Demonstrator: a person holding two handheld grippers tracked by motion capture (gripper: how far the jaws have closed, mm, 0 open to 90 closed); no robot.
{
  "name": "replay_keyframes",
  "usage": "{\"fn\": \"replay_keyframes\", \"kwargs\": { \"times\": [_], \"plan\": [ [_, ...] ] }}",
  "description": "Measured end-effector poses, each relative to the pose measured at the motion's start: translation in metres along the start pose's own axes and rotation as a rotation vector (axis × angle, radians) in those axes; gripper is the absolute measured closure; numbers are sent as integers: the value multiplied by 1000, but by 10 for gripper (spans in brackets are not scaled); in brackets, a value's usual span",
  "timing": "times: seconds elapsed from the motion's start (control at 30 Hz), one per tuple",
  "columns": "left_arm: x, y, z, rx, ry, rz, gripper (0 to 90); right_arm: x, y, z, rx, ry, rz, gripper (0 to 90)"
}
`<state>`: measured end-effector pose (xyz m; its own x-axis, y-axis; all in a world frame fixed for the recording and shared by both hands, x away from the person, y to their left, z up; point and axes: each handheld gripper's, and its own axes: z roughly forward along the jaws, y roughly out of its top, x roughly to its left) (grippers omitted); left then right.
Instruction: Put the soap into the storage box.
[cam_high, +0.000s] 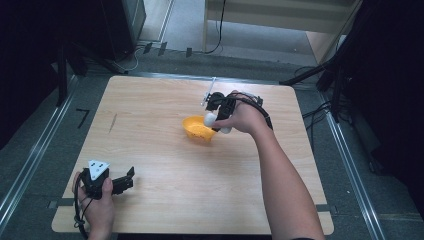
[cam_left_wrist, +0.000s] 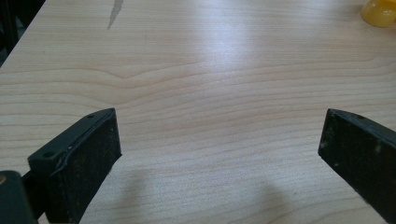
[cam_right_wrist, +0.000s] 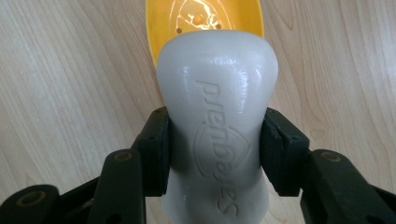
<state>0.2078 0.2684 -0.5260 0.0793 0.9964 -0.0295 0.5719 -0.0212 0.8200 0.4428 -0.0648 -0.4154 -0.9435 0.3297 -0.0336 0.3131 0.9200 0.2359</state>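
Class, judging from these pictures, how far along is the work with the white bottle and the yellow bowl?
Done: the right gripper has its jaws clamped on the white bottle. In hand: the bottle is held over the yellow bowl. Left: probably tipping it or setting it in. The left gripper rests open, apart.

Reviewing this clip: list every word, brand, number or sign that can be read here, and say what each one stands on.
"prendejes", approximately: raised letters, upside down in the right gripper view, on the white bottle clamped in the right gripper; the middle letters, crossed by an embossed shield outline, are unclear.
No other text is readable on the yellow bowl or the table.
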Motion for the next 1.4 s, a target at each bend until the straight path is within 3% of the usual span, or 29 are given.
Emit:
{"fn": "replay_keyframes", "kwargs": {
  "times": [0.93,1.4],
  "plan": [
    [1,0,0,0,-9,-6,0,0,35,26,9,13,-34,510],
    [1,0,0,-1,-13,-9,0,1,44,38,23,15,-94,509]
  ]
}}
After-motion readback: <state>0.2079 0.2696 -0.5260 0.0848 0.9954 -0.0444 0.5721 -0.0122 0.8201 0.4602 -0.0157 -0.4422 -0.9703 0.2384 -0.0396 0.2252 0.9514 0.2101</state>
